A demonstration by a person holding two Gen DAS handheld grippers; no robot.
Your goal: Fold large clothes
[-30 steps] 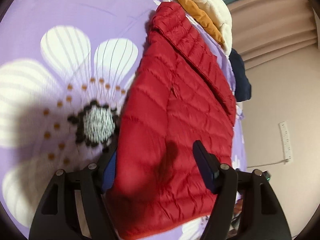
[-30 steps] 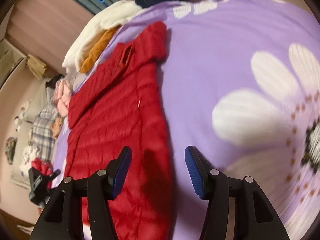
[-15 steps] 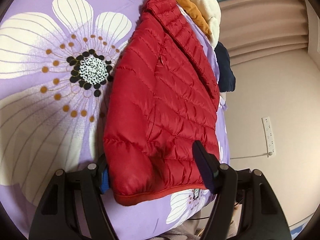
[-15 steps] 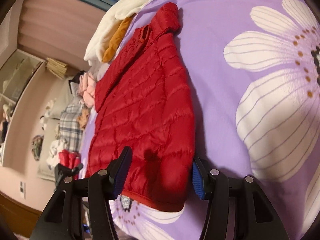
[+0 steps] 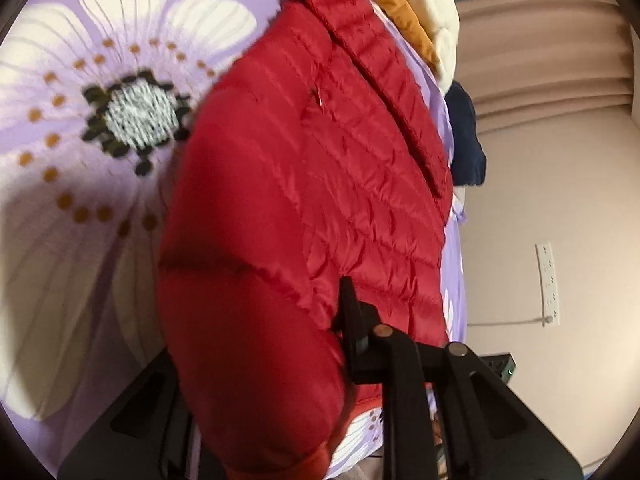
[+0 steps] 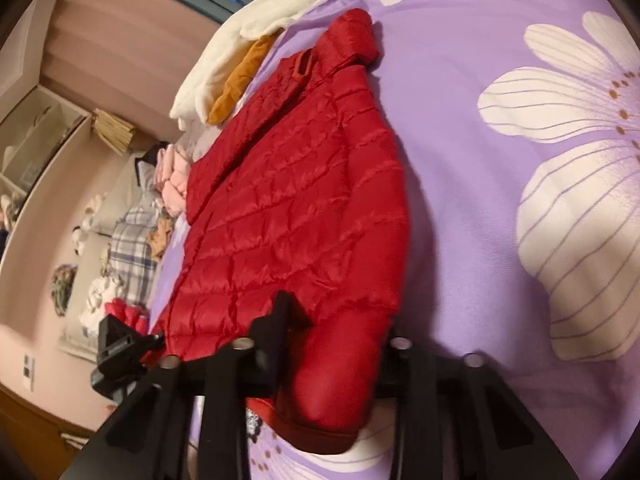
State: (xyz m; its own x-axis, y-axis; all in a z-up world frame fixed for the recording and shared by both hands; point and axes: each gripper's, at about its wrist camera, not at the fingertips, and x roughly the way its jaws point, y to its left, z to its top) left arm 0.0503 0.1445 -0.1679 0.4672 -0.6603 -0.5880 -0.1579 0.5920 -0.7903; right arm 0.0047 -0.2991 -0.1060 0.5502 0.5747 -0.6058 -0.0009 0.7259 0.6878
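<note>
A red quilted puffer jacket (image 5: 320, 184) lies on a purple bedspread with large white flowers (image 5: 100, 60); it also shows in the right wrist view (image 6: 296, 216). My left gripper (image 5: 260, 344) is shut on the jacket's hem end, with red fabric bulging between the jaws and hiding the left finger. My right gripper (image 6: 336, 340) is shut on the hem corner nearest it. The other gripper (image 6: 116, 352) shows at the far hem corner. The collar (image 6: 352, 40) points away.
A cream and mustard garment pile (image 6: 240, 76) and a dark navy garment (image 5: 464, 136) lie beyond the collar. Pink and plaid clothes (image 6: 136, 240) sit past the bed's edge. A wall with a power strip (image 5: 548, 280) is close on one side.
Both grippers have moved in onto the jacket's hem and closed on it; the open jaws seen earlier now pinch red fabric, which bunches up between them.
</note>
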